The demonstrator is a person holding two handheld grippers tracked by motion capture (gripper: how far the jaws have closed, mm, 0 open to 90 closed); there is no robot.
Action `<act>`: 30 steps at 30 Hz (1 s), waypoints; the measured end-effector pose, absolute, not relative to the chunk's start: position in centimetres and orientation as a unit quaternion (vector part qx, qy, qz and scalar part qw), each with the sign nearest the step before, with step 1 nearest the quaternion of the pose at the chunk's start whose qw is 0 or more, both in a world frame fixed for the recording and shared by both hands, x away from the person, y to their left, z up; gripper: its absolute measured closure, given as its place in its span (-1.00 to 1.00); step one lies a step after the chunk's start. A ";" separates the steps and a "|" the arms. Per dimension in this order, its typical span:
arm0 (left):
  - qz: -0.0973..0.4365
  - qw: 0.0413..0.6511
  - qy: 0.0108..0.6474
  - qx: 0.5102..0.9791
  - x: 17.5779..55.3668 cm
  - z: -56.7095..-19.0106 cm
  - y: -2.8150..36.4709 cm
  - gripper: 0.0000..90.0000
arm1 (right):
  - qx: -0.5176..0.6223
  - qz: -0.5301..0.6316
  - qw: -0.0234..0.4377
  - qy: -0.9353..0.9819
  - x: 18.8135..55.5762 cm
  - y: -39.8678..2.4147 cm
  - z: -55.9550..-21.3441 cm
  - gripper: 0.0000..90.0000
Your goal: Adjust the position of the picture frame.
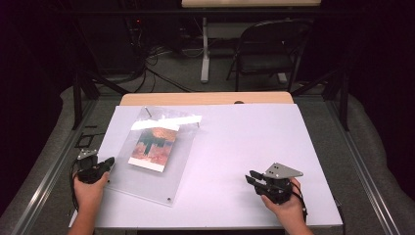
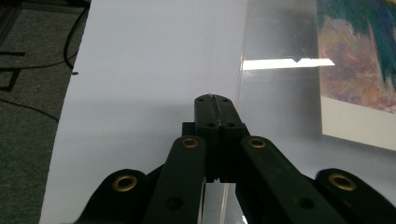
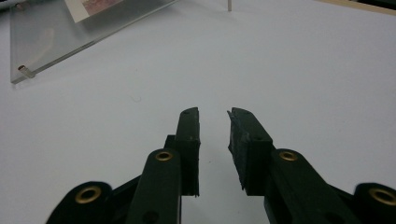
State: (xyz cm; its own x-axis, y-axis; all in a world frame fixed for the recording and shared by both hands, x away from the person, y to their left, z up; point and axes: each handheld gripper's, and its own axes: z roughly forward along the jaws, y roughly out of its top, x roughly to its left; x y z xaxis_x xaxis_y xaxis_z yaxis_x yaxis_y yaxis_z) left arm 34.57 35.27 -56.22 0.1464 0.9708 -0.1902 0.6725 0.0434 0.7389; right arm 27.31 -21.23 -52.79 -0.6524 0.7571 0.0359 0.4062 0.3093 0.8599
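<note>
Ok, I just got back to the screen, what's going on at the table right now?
A person is working at a white table with a gripper in each hand. The left gripper sits with its jaws shut at the near left edge of a clear acrylic picture frame that lies flat with a colourful picture inside; whether it pinches the frame's edge is hard to tell. The right gripper rests apart from the frame on bare table, jaws slightly open with nothing between them.
</note>
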 end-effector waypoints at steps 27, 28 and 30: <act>0.208 0.376 0.631 0.646 34.5 -56.3 35.1 1.00 | 0.322 0.438 0.212 0.812 43.4 -9.9 -53.4 0.55; 0.209 0.375 0.631 0.646 34.5 -56.3 35.1 1.00 | 0.318 0.434 0.217 0.815 43.8 -9.5 -53.7 0.55; 0.209 0.376 0.633 0.644 34.5 -56.3 35.0 1.00 | 0.318 0.428 0.222 0.816 44.6 -8.9 -54.1 0.56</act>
